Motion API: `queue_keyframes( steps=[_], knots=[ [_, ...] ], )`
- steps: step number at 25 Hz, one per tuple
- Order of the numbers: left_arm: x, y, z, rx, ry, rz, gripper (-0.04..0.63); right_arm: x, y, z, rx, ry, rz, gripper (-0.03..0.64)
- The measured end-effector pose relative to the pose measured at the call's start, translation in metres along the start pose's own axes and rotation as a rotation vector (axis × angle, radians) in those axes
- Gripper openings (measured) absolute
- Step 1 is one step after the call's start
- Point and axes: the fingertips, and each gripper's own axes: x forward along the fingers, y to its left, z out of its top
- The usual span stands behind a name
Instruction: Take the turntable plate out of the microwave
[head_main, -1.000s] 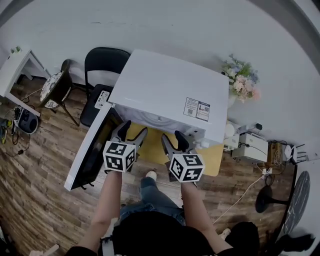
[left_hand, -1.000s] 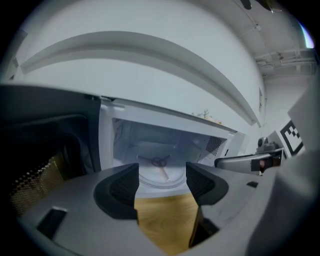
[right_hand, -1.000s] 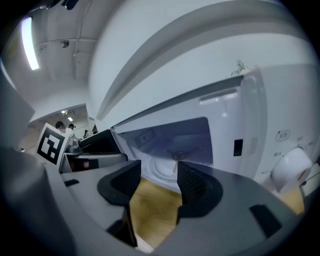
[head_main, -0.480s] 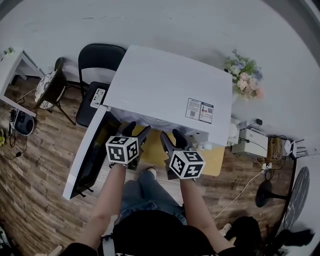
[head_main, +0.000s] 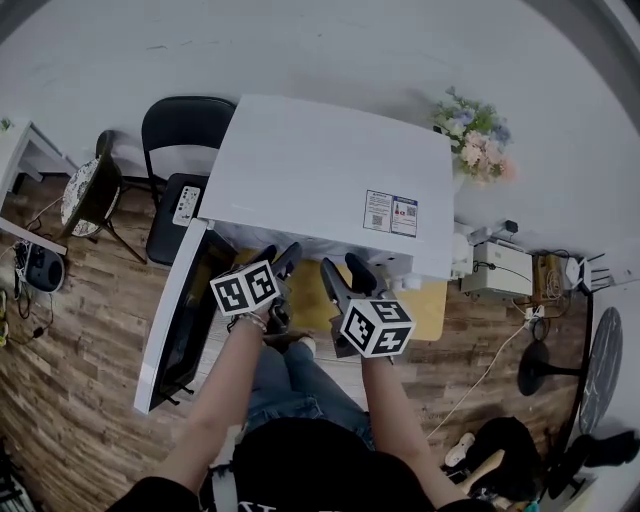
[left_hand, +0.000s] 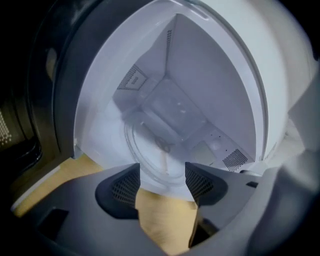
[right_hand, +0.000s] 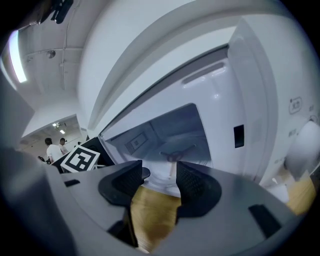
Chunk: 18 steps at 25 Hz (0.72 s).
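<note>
The microwave (head_main: 330, 170) door (head_main: 178, 310) stands open at left. The left gripper (head_main: 277, 257), jaws apart and empty, faces the cavity, where the turntable plate (left_hand: 150, 155) lies. The right gripper (head_main: 344, 271) beside it has just been closing slightly; its jaws are apart, gripping nothing.

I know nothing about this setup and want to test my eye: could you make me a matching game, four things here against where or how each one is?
Things:
1. microwave door
2. turntable plate
3. flowers
4. chair

Places or states:
A. black, behind the left corner of the microwave
B. lying inside the microwave
C. swung open to the left
D. by the microwave's far right corner

Pairs: 1-C, 2-B, 3-D, 4-A
</note>
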Motion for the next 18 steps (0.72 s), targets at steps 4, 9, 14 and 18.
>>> queue_keyframes(
  steps=[4, 9, 14, 18],
  knots=[
    [0.006, 0.006, -0.001, -0.161, -0.004, -0.008, 0.288, -0.007, 0.0, 0.006, 0.009, -0.021, -0.02, 0.222],
    [0.013, 0.007, 0.007, -0.439, -0.067, -0.087, 0.287, -0.011, -0.005, 0.01, 0.013, -0.036, -0.045, 0.222],
    [0.016, 0.016, 0.01, -0.593, -0.112, -0.064, 0.255, -0.013, -0.012, 0.007, 0.024, -0.04, -0.059, 0.222],
    [0.019, 0.016, 0.012, -0.669, -0.153, -0.061, 0.255, -0.013, -0.016, 0.003, 0.04, -0.035, -0.062, 0.222]
  ],
)
